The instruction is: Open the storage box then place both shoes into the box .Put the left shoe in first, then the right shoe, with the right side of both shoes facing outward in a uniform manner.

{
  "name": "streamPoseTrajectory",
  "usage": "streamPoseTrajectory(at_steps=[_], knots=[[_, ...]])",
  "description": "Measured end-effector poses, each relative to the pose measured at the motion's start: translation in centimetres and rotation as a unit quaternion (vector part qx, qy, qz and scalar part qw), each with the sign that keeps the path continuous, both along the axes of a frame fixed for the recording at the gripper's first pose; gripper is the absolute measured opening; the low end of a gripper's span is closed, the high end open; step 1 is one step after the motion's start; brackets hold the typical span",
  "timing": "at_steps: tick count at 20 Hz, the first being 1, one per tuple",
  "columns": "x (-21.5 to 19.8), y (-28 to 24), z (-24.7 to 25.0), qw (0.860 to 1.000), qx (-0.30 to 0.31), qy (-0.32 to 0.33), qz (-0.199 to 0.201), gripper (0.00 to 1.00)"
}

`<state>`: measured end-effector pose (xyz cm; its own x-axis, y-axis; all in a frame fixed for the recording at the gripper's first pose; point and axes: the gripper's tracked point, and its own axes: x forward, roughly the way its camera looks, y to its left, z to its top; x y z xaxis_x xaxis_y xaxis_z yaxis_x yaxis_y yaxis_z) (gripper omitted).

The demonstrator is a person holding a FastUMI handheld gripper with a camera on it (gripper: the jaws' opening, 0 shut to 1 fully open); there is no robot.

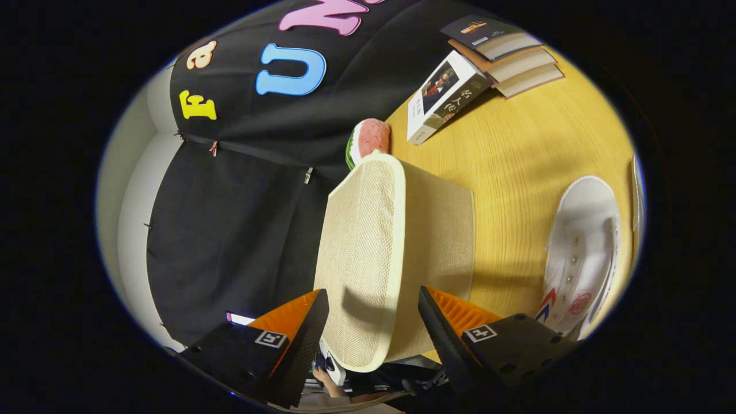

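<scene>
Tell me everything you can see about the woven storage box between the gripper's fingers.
The storage box looks like beige woven fabric, with a cream-edged lid of the same weave. It stands on the wooden table; the view is rolled, so it appears sideways. The gripper is open, its orange fingers flanking the lid's near end without clearly pressing it. A watermelon-slice toy sits just beyond.

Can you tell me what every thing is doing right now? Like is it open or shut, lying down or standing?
Storage box: lid on, shut, sitting between the fingers.
Hand-held gripper: open, fingers either side of the box, not pressing it.
White shoe: out on the table, beside the box.
Books: closed, stacked.
White book: closed, leaning on the stack.
Watermelon slice toy: behind the box.
</scene>
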<state>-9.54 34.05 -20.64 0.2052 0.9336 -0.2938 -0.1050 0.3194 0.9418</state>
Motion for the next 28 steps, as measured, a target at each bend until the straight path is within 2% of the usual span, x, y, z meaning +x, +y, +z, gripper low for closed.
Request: streamPoseTrajectory(at_steps=[1,5,6,12,19,24,28], knots=[[0.1,0.2,0.1,1.0,0.001,0.002,-0.002,0.88],[1.1,-0.8,1.8,0.999,0.011,0.003,-0.031,0.12],[0.4,-0.7,2.8,1.0,0.014,-0.004,-0.028,0.08],[0.0,1.3,10.1,0.998,0.018,-0.063,-0.015,0.06],[-1.2,8.6,18.5,0.991,0.014,-0.131,0.017,0.08],[-2.3,15.0,21.1,0.989,0.016,-0.141,0.045,0.09],[-3.5,19.0,21.5,0.988,0.029,-0.137,0.065,0.19]])
